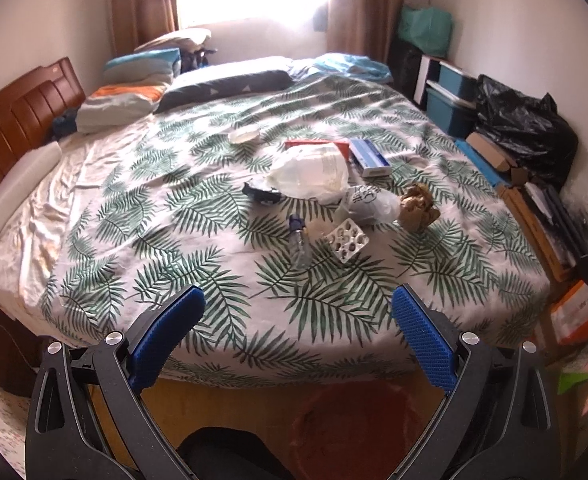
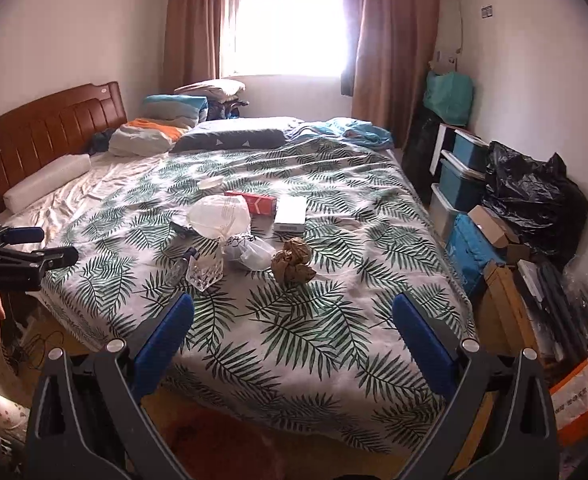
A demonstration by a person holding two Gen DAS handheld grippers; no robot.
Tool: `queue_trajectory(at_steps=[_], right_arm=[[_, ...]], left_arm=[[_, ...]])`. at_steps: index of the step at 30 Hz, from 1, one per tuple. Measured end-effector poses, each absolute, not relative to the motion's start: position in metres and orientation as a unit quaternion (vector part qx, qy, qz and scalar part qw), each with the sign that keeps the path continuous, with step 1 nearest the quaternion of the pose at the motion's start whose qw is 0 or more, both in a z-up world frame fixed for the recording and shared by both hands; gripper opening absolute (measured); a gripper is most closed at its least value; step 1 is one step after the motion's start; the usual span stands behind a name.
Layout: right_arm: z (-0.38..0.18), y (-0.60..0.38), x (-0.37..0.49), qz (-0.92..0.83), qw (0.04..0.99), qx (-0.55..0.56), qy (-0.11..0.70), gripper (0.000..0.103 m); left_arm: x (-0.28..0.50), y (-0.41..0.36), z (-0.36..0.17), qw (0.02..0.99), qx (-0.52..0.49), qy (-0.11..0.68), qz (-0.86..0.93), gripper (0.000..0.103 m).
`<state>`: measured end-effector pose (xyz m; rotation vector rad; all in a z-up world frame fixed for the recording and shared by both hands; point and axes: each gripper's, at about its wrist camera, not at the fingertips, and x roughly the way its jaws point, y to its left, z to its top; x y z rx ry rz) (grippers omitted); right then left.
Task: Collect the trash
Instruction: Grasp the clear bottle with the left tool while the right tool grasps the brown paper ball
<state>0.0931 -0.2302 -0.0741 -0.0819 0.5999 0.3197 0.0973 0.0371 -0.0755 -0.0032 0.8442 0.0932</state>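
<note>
The trash sits mid-bed in a cluster: paper wad (image 2: pixel 293 260), plastic bag (image 1: pixel 308 174), blister tray (image 1: pixel 346 239), small bottle (image 1: pixel 298 240), boxes (image 1: pixel 368 157) behind. Nothing is collected yet; this looks like the approach. Next, a reach forward over the bed (image 2: pixel 334 320) to the nearest piece. Left gripper (image 1: pixel 298 312) and right gripper (image 2: pixel 294 316) both hang spread wide, empty, short of the litter.

Two boxes (image 1: pixel 368 157), one bottle (image 1: pixel 299 242)

Left hand-held gripper (image 1: pixel 298 312) agape; right hand-held gripper (image 2: pixel 294 316) likewise.
</note>
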Motion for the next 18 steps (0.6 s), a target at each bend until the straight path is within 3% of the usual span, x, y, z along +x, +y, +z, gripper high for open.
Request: queue_trajectory(at_steps=[12, 18], right_arm=[[-0.179, -0.194, 0.237, 0.154, 0.921, -0.058, 0.354, 0.098], [-0.213, -0.177, 0.283, 0.157, 0.912, -0.080, 0.372, 0.089]], left_arm=[[0.200, 0.062, -0.177, 0.881, -0.009, 0.472, 0.041, 0.097], [0.228, 0.064, -0.198, 0.875, -0.003, 0.482, 0.044, 0.097]])
